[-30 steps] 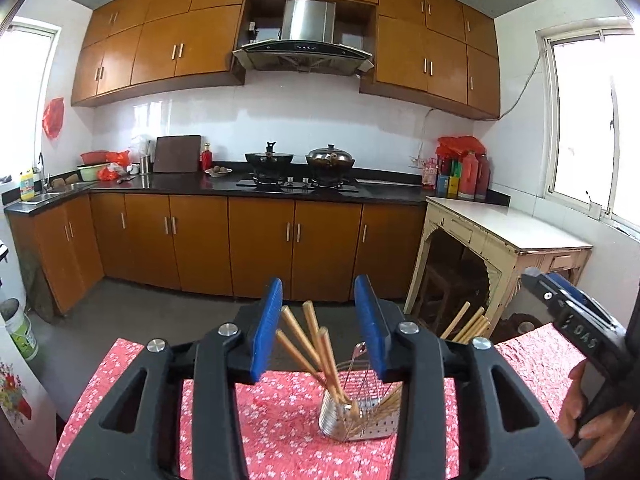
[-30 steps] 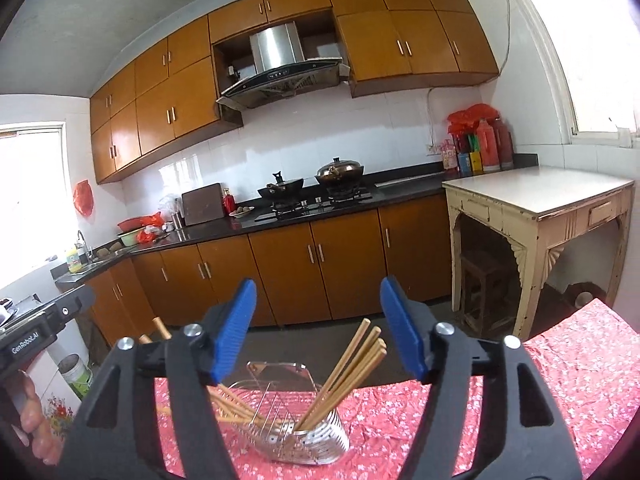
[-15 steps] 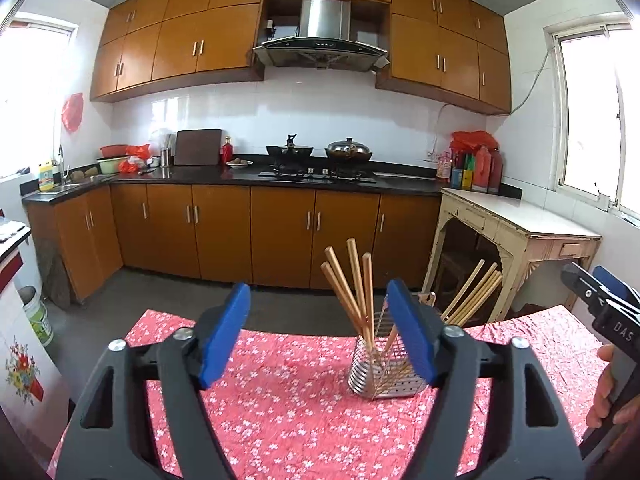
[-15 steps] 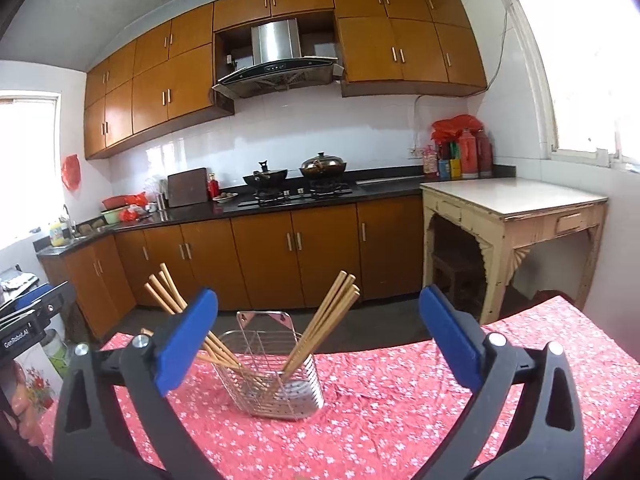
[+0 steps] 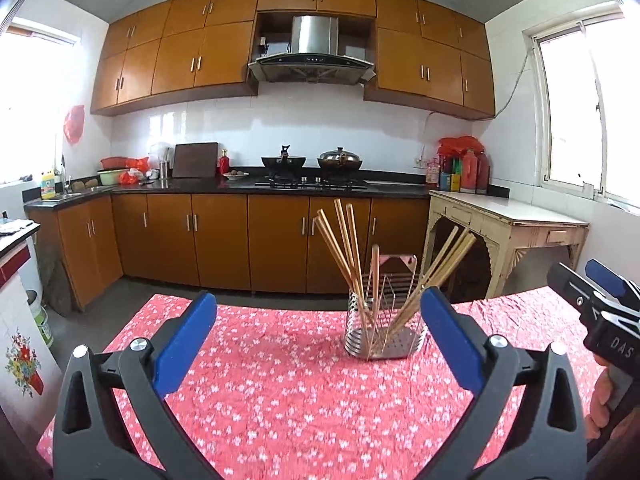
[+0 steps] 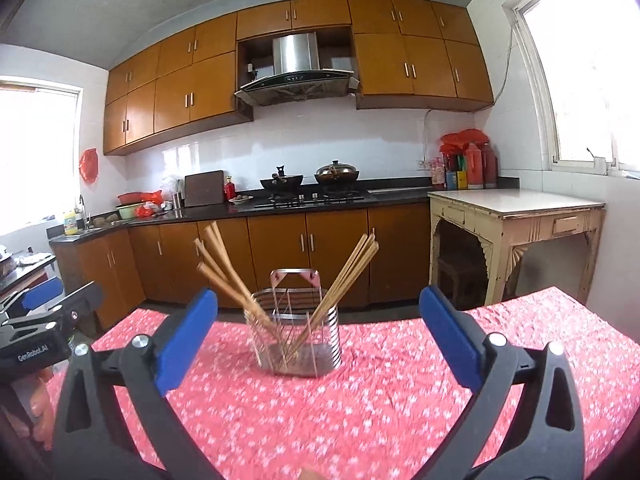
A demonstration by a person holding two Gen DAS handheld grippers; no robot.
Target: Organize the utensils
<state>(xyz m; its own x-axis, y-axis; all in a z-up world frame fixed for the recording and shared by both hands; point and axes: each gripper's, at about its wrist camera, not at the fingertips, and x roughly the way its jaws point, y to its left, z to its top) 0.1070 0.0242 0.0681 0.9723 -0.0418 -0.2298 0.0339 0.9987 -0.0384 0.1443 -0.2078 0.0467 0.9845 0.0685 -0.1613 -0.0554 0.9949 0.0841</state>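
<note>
Ahead, only red tablecloth (image 5: pixel 280 380) lies before the chopstick holder (image 5: pixel 384 332).

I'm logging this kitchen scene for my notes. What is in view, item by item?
Holder: one, metal wire, on the tablecloth, centre.
Chopsticks: several, count unclear, wooden, standing in the holder, leaning left and right.
Tablecloth: one, red with white flowers, covering the near table.
Woks: two, one dark, one steel-lidded, on the stove.
Hood: one, steel, above the stove.
Cabinets: brown wood, above and below the counter.
Side table: one, cream, right.
Bottles: several, mostly red, counter's right end.
Left claw: black, blue pads, jaws opening, nothing between them.
Right claw: same, open, empty.
</note>
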